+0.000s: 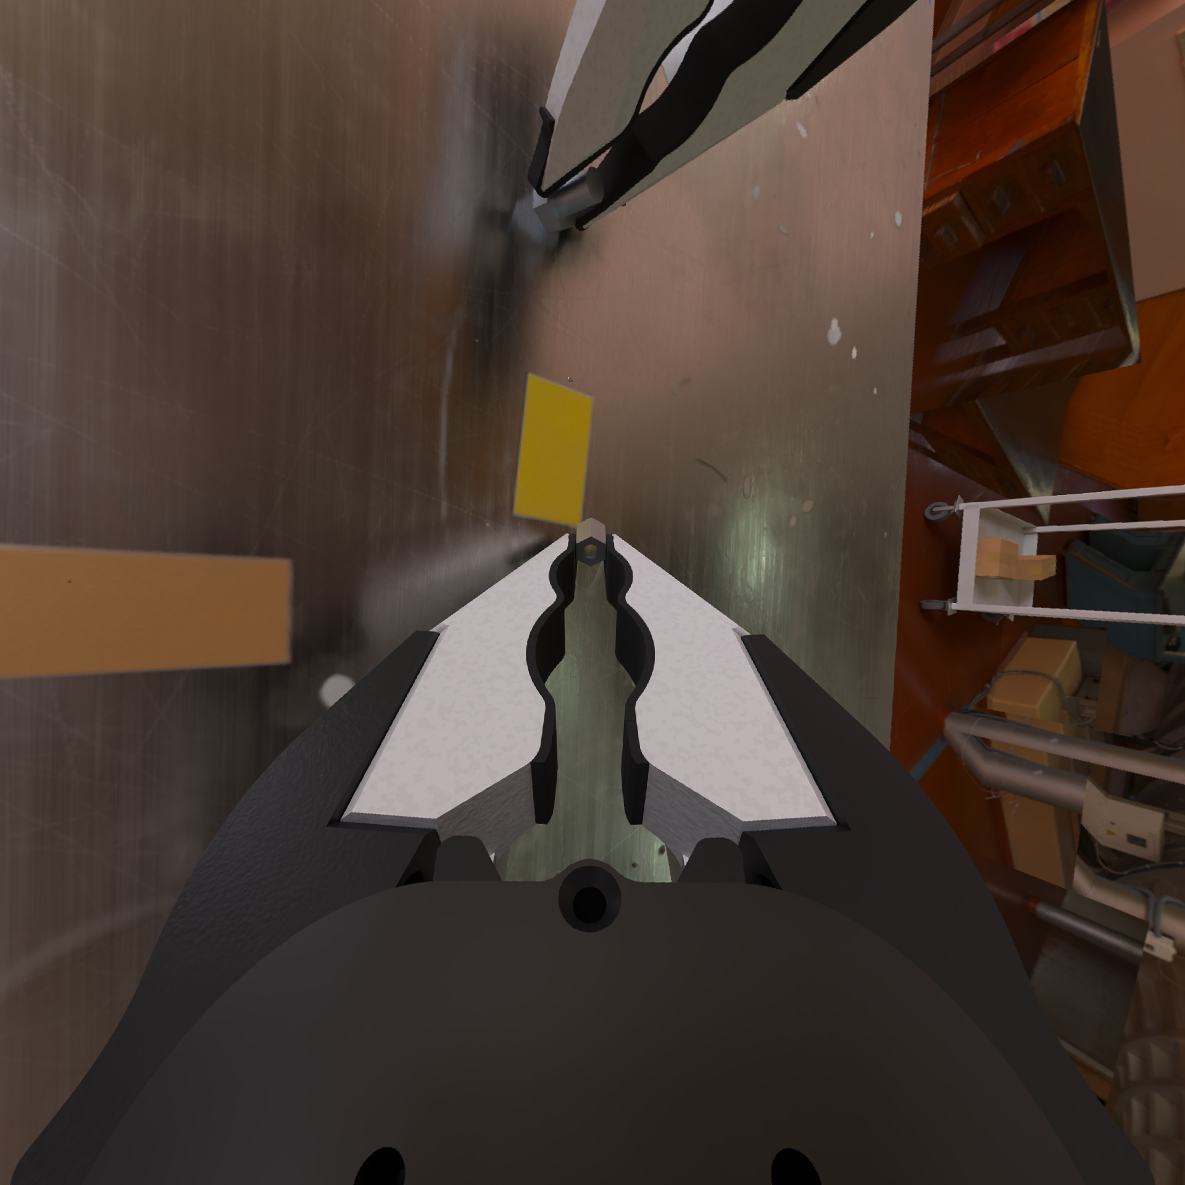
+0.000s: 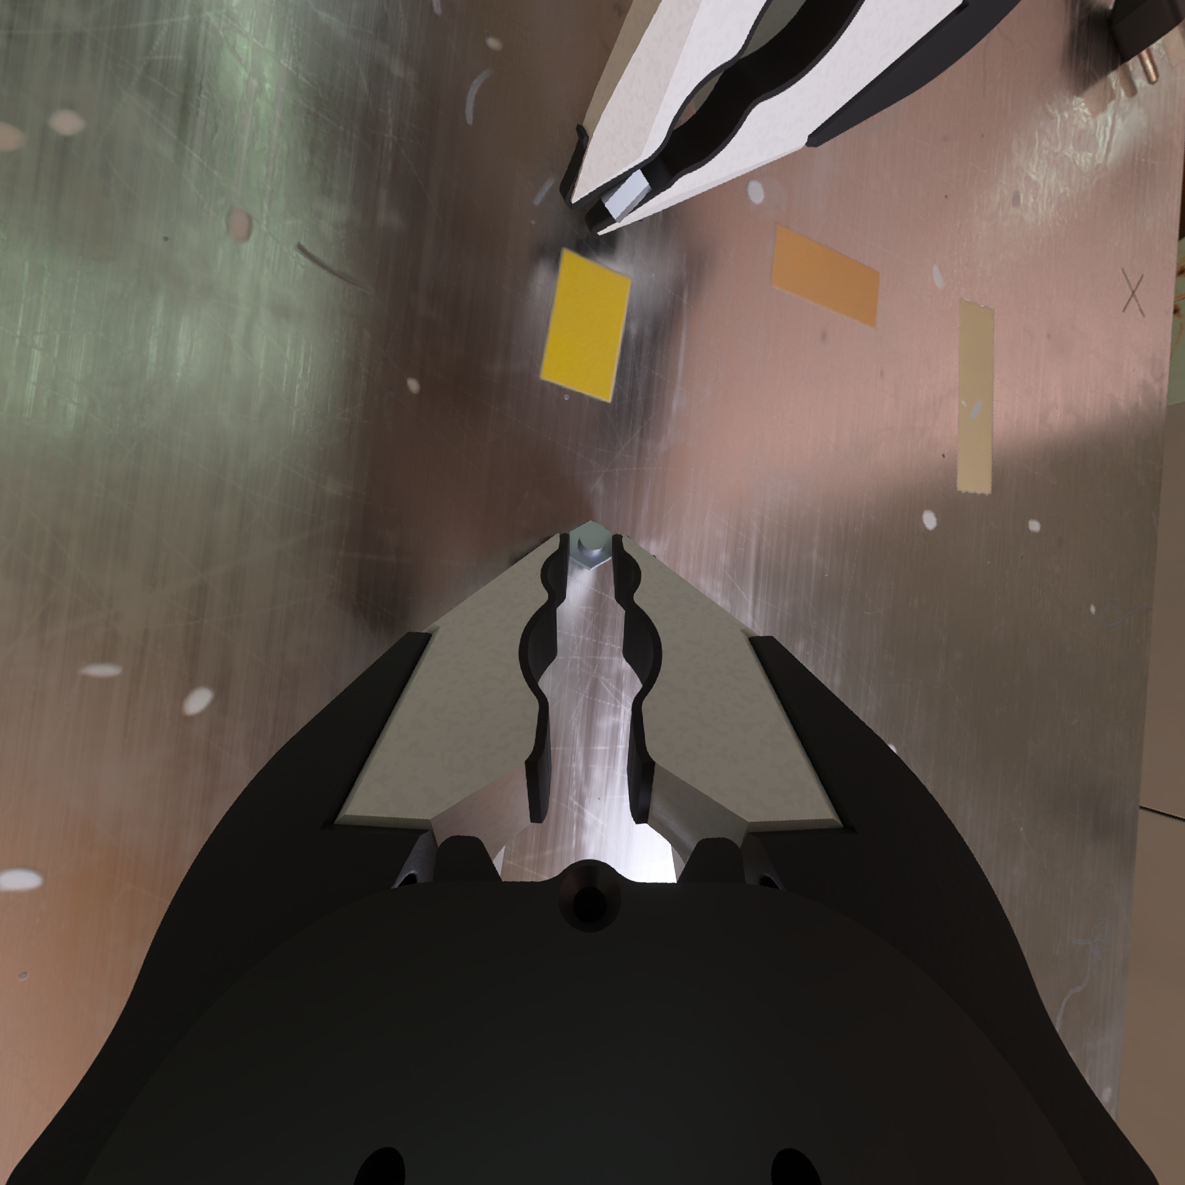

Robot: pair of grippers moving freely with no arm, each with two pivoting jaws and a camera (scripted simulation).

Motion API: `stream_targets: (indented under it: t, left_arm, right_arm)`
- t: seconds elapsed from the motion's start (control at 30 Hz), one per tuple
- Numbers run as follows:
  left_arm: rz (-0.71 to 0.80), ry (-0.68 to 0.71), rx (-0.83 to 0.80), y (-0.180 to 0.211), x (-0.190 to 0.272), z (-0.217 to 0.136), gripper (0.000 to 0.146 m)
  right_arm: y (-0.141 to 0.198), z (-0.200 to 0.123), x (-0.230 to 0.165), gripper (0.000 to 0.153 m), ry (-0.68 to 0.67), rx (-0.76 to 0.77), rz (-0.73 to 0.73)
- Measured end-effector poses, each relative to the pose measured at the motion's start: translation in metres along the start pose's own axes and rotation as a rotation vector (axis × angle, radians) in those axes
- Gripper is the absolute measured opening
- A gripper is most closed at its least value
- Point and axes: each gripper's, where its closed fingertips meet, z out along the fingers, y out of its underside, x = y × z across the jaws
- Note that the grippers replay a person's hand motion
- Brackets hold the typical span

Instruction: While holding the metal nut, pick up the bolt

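In the left wrist view my left gripper point(image 1: 590, 544) is shut on the small hexagonal metal nut point(image 1: 588, 549), pinched at the fingertips over the scratched metal table point(image 1: 737, 385). The right gripper point(image 1: 564, 205) shows at the top, shut on the silver bolt point(image 1: 567, 204), whose end is close to the table. In the right wrist view my right gripper point(image 2: 590, 545) is shut on the bolt point(image 2: 588, 550), seen end-on at its hex head. The left gripper point(image 2: 609, 205) shows above, holding the nut point(image 2: 627, 197) just over the table.
A yellow patch point(image 1: 553, 449) point(image 2: 587, 324) lies flat on the table between the grippers. Orange tape point(image 1: 141, 609) point(image 2: 824, 282) and beige tape point(image 2: 974, 397) also lie flat. The table edge point(image 1: 910, 449) runs down the right, with workshop clutter beyond. A black pronged object point(image 2: 1148, 32) sits at the corner.
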Motion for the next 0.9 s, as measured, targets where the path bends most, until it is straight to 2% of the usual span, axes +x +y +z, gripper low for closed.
stream_targets:
  t: [0.33,0.9]
  left_arm:
    - [-0.026,-0.007,0.033,-0.0061,-0.0007,0.0031,0.008]
    - [-0.059,-0.004,0.033,-0.0076,0.0006,0.0048,0.008]
  right_arm:
    - [0.0006,-0.0014,-0.0015,0.013,-0.010,-0.035,-0.019]
    - [-0.0008,-0.0016,-0.0038,0.013,-0.009,-0.002,0.029]
